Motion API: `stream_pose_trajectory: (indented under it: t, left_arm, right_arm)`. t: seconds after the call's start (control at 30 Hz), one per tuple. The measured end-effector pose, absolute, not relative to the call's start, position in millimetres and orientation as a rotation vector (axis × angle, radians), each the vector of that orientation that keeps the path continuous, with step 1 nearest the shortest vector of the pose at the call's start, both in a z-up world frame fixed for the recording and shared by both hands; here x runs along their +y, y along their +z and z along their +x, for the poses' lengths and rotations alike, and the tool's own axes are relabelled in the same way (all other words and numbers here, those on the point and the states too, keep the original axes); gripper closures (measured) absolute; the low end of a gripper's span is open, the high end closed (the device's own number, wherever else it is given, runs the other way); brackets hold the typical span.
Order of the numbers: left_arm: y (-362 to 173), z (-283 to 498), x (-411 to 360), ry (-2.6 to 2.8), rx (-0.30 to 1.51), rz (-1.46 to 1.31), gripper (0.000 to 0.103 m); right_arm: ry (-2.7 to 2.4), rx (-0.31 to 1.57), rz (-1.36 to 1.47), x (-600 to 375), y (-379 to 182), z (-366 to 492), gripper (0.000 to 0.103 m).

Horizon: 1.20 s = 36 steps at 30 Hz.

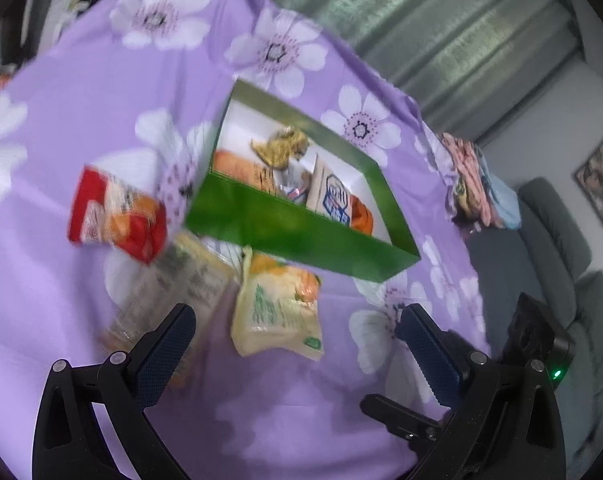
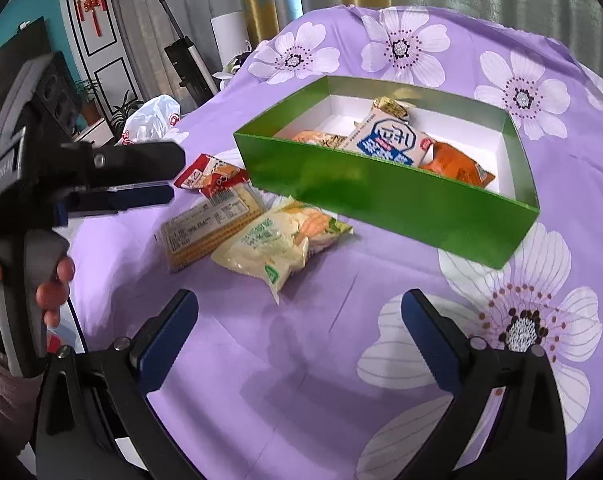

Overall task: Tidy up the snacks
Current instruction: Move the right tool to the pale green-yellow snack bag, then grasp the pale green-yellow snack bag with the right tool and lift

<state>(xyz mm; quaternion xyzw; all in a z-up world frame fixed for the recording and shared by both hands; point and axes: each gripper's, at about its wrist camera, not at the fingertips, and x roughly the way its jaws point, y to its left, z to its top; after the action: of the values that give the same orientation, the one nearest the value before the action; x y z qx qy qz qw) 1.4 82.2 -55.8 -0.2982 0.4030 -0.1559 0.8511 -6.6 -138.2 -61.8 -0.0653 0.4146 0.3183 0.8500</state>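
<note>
A green box [image 1: 301, 236] [image 2: 381, 196] with a white inside holds several snack packets, among them a blue-and-white packet [image 2: 389, 140] and an orange packet [image 2: 457, 166]. Three packets lie on the purple cloth in front of it: a pale yellow bag [image 1: 277, 308] [image 2: 277, 246], a long cracker pack [image 1: 181, 284] [image 2: 209, 226] and a red packet [image 1: 117, 216] [image 2: 209, 176]. My left gripper [image 1: 297, 336] is open and empty just above the yellow bag; it also shows at the left of the right wrist view [image 2: 153, 184]. My right gripper [image 2: 299, 320] is open and empty, near the yellow bag.
The flowered purple cloth [image 2: 521, 320] covers the whole table. A grey sofa [image 1: 549, 248] with folded clothes [image 1: 473, 176] stands beyond the table's right edge. A white plastic bag [image 2: 153, 118] and a vacuum cleaner [image 2: 181, 52] stand beyond the far left edge.
</note>
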Motion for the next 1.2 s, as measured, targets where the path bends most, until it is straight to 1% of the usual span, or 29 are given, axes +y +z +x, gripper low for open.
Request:
stream_pose_trajectory:
  t: [0.27, 0.4, 0.5, 0.57, 0.63, 0.7, 0.77, 0.8, 0.87, 0.9, 0.97, 1.0, 1.07, 1.13, 1.2]
  left_arm:
    - [-59, 8, 56, -0.346, 0.895, -0.514, 0.001]
    - [-71, 17, 53, -0.316, 0.938, -0.496, 0.001]
    - [-74, 21, 50, -0.325, 0.942, -0.484, 0.002]
    - [-76, 27, 48, -0.334, 0.950, -0.482, 0.010]
    - [-80, 33, 46, -0.335, 0.967, -0.491, 0.014]
    - [-83, 39, 45, -0.334, 0.984, -0.498, 0.016]
    - [-86, 45, 43, -0.347, 1.002, -0.510, 0.025]
    - [-87, 45, 42, -0.349, 1.006, -0.514, 0.026]
    - [-88, 46, 39, -0.355, 1.013, -0.510, 0.034]
    - [-88, 47, 37, -0.362, 1.016, -0.512, 0.036]
    - [-90, 47, 34, -0.373, 1.026, -0.509, 0.045]
    - [-91, 48, 32, -0.367, 1.030, -0.503, 0.046]
    - [-94, 49, 31, -0.346, 1.036, -0.492, 0.052]
    - [-95, 50, 32, -0.335, 1.034, -0.495, 0.056]
    - [-97, 51, 33, -0.340, 1.033, -0.512, 0.059]
  right_arm:
    - [0.707, 0.884, -0.117, -135, -73, -4, 0.002]
    - [0.731, 0.883, -0.098, -129, -75, 1, 0.006]
    - [0.744, 0.898, -0.093, -124, -80, 8, 0.012]
    - [0.757, 0.911, -0.085, -120, -83, 13, 0.016]
    - [0.772, 0.917, -0.086, -116, -85, 17, 0.018]
    - [0.779, 0.918, -0.095, -112, -86, 20, 0.020]
    - [0.782, 0.926, -0.097, -109, -88, 25, 0.022]
    - [0.782, 0.931, -0.094, -110, -89, 27, 0.023]
    - [0.784, 0.944, -0.085, -110, -92, 32, 0.027]
    - [0.787, 0.949, -0.084, -109, -94, 34, 0.029]
    - [0.783, 0.965, -0.075, -110, -99, 39, 0.033]
    - [0.784, 0.975, -0.064, -112, -101, 41, 0.037]
    - [0.785, 0.980, -0.047, -114, -104, 44, 0.044]
    - [0.779, 0.977, -0.044, -117, -104, 45, 0.054]
    - [0.772, 0.977, -0.051, -117, -105, 45, 0.059]
